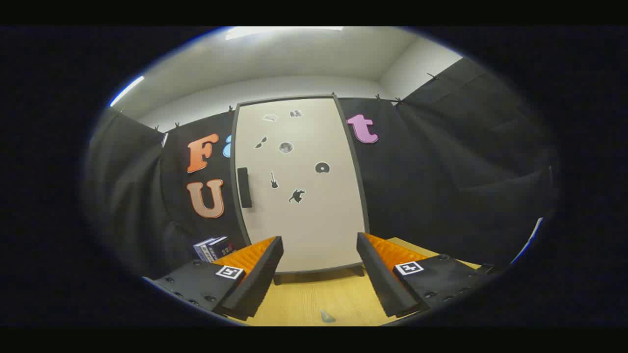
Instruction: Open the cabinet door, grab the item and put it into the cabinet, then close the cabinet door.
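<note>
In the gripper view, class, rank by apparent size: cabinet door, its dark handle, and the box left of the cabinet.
1. cabinet door
2. box, partly hidden by a finger, so unsure
3. handle
The fingers are open.

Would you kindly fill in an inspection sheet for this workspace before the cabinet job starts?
Surface: light wooden tabletop, with a small pale scrap between the fingers, near the camera.
Job's things: cabinet upright beyond the fingers, door shut, dark handle by its left edge, small stickers on the door; a dark box sits on the table left of the cabinet.
Clutter: nothing seen besides the scrap.
Grippers: gripper open, fingers apart, holding nothing.
Cables: nothing seen.
Surroundings: black cloth wall, white ceiling with lights.
</note>
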`<state>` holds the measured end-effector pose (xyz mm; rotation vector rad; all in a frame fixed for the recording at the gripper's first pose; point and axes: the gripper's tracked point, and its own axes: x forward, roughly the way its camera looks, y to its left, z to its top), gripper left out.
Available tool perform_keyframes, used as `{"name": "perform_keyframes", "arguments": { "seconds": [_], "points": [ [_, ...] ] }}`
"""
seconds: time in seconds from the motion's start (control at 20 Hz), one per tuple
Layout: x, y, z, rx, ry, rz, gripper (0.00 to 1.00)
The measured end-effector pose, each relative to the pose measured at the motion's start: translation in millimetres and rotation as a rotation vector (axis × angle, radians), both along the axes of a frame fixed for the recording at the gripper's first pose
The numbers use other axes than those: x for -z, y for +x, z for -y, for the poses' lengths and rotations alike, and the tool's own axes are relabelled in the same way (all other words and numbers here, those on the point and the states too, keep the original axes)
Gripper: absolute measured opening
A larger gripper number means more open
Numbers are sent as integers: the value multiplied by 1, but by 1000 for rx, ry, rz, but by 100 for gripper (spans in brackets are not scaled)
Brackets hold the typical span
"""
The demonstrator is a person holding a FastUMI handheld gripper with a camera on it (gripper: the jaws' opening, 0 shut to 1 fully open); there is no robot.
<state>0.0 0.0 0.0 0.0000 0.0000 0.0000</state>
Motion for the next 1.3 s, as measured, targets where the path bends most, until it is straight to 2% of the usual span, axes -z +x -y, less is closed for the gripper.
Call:
{"name": "perform_keyframes", "arguments": {
  "seconds": [0.35,0.8,1.0,1.3],
  "points": [
    [7,3,7,34,1,-20,97],
    [-4,19,-12,4,-32,-4,96],
    [-33,56,-47,-62,-42,20,97],
    [-74,138,-129,-218,-23,23,96]
  ]
}}
